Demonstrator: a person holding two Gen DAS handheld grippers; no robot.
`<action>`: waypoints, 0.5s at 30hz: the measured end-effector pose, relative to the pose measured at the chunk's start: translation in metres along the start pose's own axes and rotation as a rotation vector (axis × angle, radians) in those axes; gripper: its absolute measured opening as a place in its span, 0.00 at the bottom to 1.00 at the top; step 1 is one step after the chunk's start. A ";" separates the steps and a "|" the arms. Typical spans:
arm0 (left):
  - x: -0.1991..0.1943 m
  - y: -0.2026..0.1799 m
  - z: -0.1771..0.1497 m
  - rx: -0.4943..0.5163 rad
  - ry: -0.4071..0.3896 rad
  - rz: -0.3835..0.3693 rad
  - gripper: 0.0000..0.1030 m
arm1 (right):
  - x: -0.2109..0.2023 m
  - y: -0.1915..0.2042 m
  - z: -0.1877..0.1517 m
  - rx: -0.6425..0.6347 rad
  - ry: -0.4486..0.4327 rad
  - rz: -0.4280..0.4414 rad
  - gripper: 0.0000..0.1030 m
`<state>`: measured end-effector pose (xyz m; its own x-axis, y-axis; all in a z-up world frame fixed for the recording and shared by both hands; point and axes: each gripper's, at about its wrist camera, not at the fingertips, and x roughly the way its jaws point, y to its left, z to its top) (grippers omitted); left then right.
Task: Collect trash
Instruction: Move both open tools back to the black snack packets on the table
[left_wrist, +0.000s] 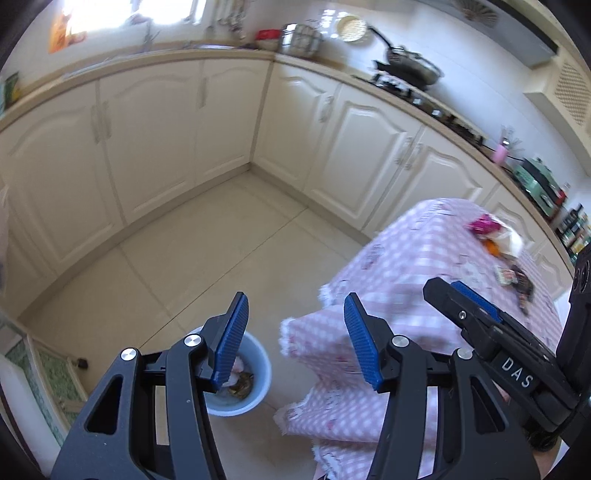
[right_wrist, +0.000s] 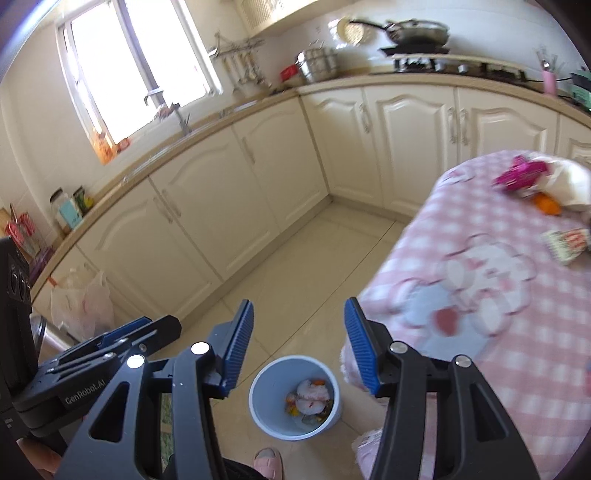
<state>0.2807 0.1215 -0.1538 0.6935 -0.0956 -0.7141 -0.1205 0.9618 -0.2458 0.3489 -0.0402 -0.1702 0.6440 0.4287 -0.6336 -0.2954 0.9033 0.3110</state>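
Left gripper (left_wrist: 295, 332) beside tablecloth edge (left_wrist: 306, 332)

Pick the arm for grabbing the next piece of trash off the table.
Right, probably. Both tools, left and right, are empty, but the right sits on the table side, nearer the magenta wrapper and orange scrap.

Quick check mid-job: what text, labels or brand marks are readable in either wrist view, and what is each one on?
"DAS": white letters on the right tool body, left wrist view.
"GenRobot.AI": on the left tool body, right wrist view.
Small packet on the pink checked tablecloth: print too blurred.
Counter jars: labels unreadable.
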 end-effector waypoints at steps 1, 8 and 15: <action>-0.003 -0.012 0.000 0.022 -0.008 -0.013 0.52 | -0.012 -0.008 0.002 0.006 -0.020 -0.010 0.50; -0.005 -0.099 -0.002 0.156 -0.015 -0.118 0.53 | -0.081 -0.074 0.008 0.074 -0.128 -0.112 0.53; 0.008 -0.202 -0.014 0.296 0.018 -0.245 0.55 | -0.150 -0.161 0.005 0.168 -0.225 -0.285 0.53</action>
<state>0.3007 -0.0771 -0.1185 0.6636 -0.3340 -0.6694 0.2596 0.9420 -0.2127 0.3034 -0.2501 -0.1224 0.8277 0.1308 -0.5458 0.0251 0.9629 0.2688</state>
